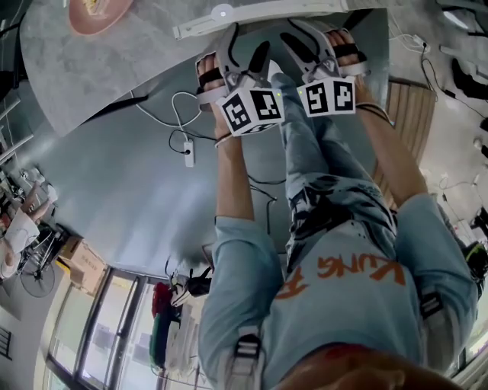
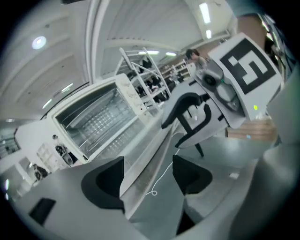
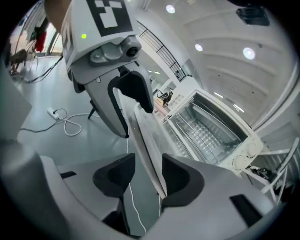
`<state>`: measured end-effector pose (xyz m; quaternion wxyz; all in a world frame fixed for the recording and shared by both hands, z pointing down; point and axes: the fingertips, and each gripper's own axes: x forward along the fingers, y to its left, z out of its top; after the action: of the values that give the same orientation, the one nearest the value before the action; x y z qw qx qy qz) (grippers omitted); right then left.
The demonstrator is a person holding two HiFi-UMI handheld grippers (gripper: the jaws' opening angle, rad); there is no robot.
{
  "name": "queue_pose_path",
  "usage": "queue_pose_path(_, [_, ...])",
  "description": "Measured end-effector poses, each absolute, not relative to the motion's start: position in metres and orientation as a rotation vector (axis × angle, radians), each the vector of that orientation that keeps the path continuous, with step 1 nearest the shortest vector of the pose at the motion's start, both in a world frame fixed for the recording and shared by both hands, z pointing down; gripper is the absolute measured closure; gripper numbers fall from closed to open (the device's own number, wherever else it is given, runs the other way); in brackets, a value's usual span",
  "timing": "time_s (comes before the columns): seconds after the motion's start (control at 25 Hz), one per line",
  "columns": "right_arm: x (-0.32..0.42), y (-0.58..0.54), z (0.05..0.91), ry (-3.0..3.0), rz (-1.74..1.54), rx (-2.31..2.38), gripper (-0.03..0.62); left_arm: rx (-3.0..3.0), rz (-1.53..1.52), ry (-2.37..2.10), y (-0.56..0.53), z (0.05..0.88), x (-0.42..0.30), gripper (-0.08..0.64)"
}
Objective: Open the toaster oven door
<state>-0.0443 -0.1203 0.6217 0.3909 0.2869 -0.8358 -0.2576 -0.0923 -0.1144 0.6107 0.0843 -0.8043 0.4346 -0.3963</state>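
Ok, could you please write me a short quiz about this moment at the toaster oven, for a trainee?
1. True or false: the toaster oven door is closed.
2. What lies between the jaws of the right claw? A) a plate B) the edge of the door C) nothing
3. Fill in: the jaws of the left claw stand ___, not clamped on the door.
Key: 1 false; 2 B; 3 apart.

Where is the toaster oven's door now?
The door hangs open at the head view's top middle, its edge between the jaws of the left gripper and the right gripper.
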Motion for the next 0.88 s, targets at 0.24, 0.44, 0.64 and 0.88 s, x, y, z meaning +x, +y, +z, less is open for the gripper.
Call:
queue_pose_path(0.24, [-0.031, -0.126, 0.572, -2.249, -0.417, 0.942, 0.490, -2.580, -0.808, 1.654, -0.115, 0.554, -0.098, 0.287])
queue_pose_path(0.44, [-0.023, -0.144, 0.519, -2.313, -0.358, 1.092, 0.593, -2.570, -0.521, 1.894, -0.125, 0.494, -0.114, 0.546])
queue_pose_path(0.64, [-0.015, -0.151, 0.459, -2.390, -0.269, 1.180, 0.595, -2.547, -0.331, 2.035, -0.129, 0.438, -0.119, 0.557])
queue_pose_path(0.88, [-0.005, -0.155, 0.389, -2.594, -0.062, 1.298, 0.595, -2.485, -0.134, 2.182, -0.131, 0.384, -0.122, 0.558])
